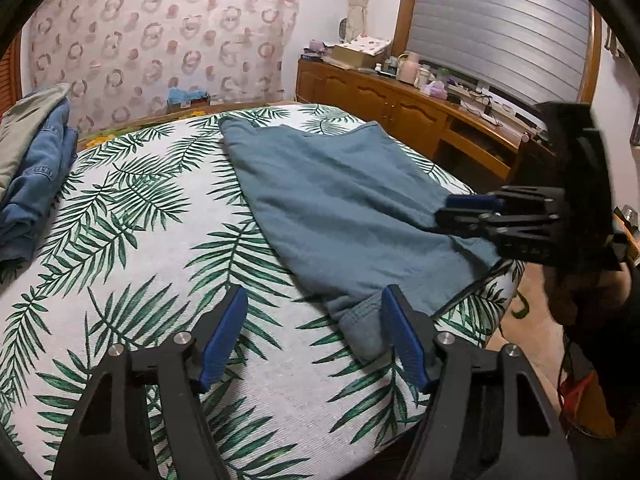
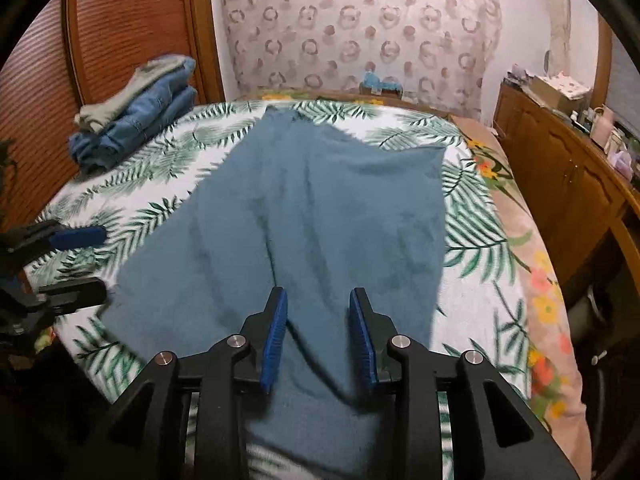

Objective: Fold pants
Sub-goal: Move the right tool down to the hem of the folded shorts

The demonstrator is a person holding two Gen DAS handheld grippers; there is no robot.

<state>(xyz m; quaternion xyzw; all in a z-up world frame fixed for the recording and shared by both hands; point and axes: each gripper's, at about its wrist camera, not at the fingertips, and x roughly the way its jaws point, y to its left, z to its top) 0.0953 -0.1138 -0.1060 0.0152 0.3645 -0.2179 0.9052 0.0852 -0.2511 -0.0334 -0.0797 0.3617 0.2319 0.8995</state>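
1. Your left tool (image 1: pixel 314 334) stands open over the leaf-print bed (image 1: pixel 160 240), nothing between its blue pads; the right pad sits just beside the near corner of the teal pants (image 1: pixel 340 208).
2. Left of it, a stack of folded denim and a pale garment (image 1: pixel 32 184) lies at the bed's far-left edge, well apart from the pants.
3. The pants lie flat across the middle of the bed, running from the far edge toward you.
4. Your right tool (image 2: pixel 318 336) hovers over the pants' near end, jaws partly apart with the cloth below them, not pinched.
5. At the right, a wooden dresser (image 1: pixel 400 104) carries small clutter beneath a shuttered window (image 1: pixel 500 20).
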